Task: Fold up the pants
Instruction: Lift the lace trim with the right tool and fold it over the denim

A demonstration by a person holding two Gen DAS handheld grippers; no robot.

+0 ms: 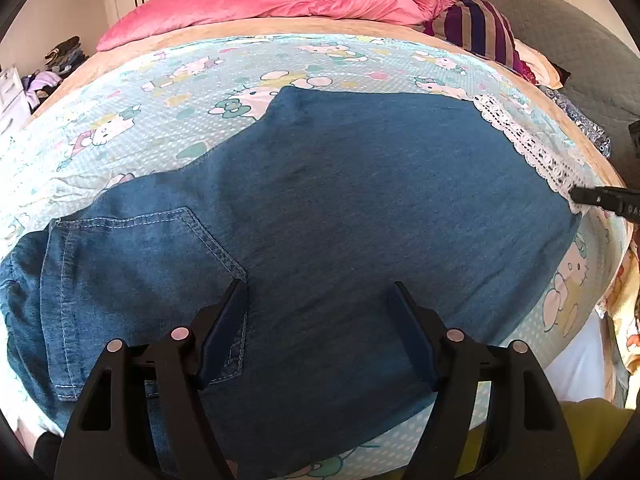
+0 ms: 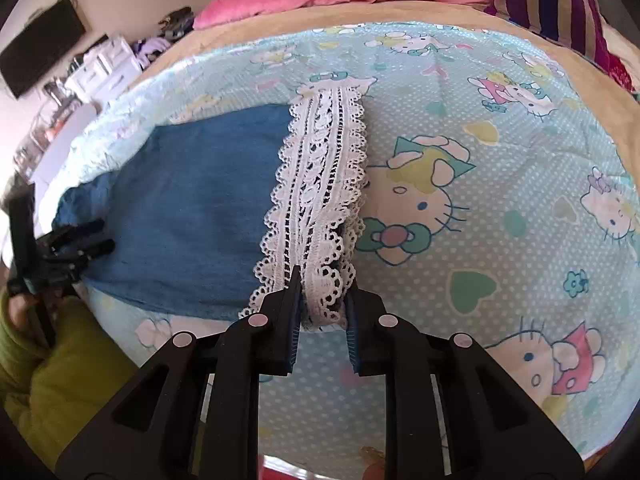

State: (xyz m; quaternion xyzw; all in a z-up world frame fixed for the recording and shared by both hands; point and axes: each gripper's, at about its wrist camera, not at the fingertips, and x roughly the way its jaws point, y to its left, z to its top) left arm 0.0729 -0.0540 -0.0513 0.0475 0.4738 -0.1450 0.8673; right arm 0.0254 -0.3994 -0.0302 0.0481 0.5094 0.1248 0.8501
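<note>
Blue denim pants [image 1: 340, 208] lie flat on the bed, folded leg on leg, with the back pocket [image 1: 132, 264] at the left and a white lace hem [image 1: 528, 140] at the right. My left gripper [image 1: 320, 300] is open just above the waist end, jaws wide apart, holding nothing. In the right wrist view the pants [image 2: 192, 216] stretch leftward and the lace hem [image 2: 320, 200] runs up the middle. My right gripper [image 2: 323, 280] is partly closed around the near corner of the lace hem, with the lace between the jaws. The left gripper [image 2: 76, 248] shows at far left.
The bed carries a light blue cartoon-cat sheet [image 2: 480, 200]. A pink duvet [image 1: 280, 0] and a striped pillow [image 1: 480, 28] lie at the far side. Drawers and clutter [image 2: 104, 68] stand beyond the bed's left. The person's yellow-green sleeve [image 2: 48, 360] is at lower left.
</note>
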